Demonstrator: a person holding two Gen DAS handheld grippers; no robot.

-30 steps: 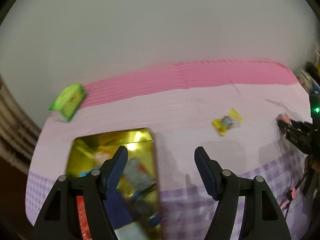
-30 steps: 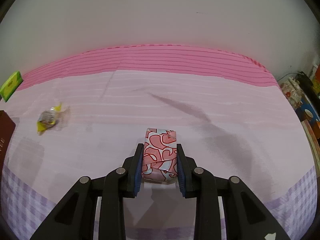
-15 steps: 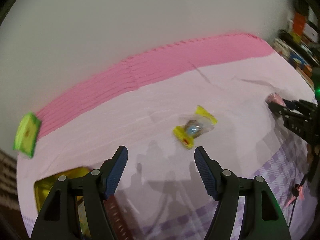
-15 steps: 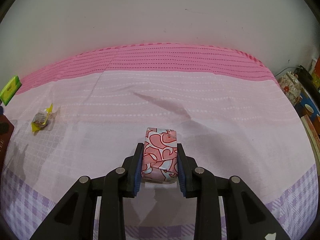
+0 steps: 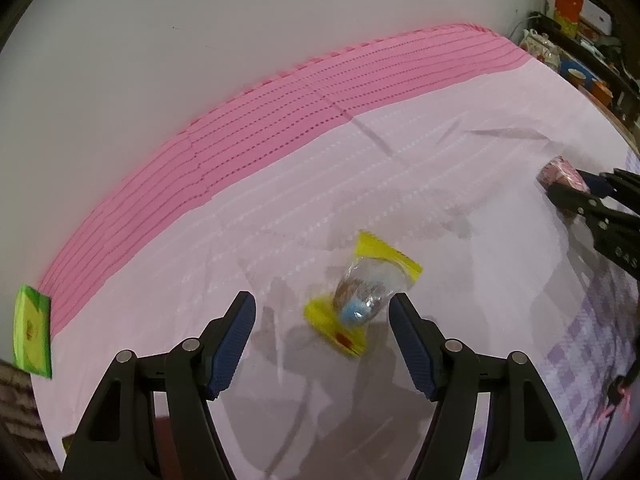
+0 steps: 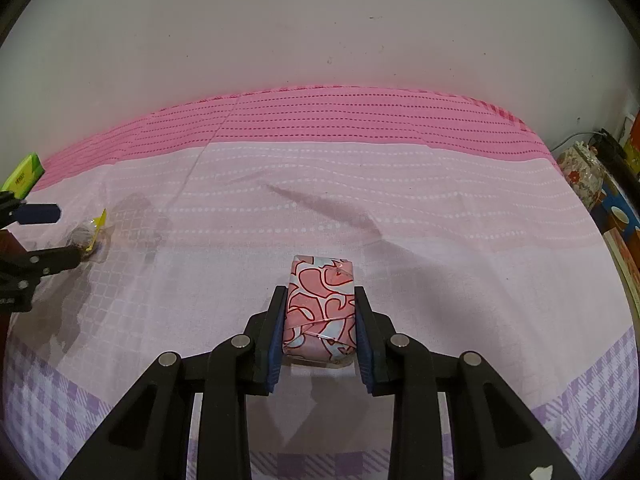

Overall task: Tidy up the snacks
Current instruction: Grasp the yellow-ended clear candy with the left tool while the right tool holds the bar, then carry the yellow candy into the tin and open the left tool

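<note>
A clear snack packet with yellow ends [image 5: 362,300] lies on the pink cloth, just ahead of my open left gripper [image 5: 322,320], closer to its right finger. In the right wrist view the same packet [image 6: 89,234] shows at far left, beside the left gripper's fingertips [image 6: 40,214]. My right gripper [image 6: 320,320] is shut on a pink block wrapped in a red heart pattern [image 6: 322,304], which rests on the cloth. That block [image 5: 560,172] shows at the far right in the left wrist view.
A green packet [image 5: 31,332] lies at the cloth's far left edge, seen too as a green packet [image 6: 22,174] in the right wrist view. A white wall rises behind the table. Cluttered shelves with a teapot [image 5: 538,42] stand at right.
My left gripper swung right and down, away from the gold box of snacks, and now hovers by the yellow-ended packet. The right gripper stayed put, holding the heart-patterned block.
</note>
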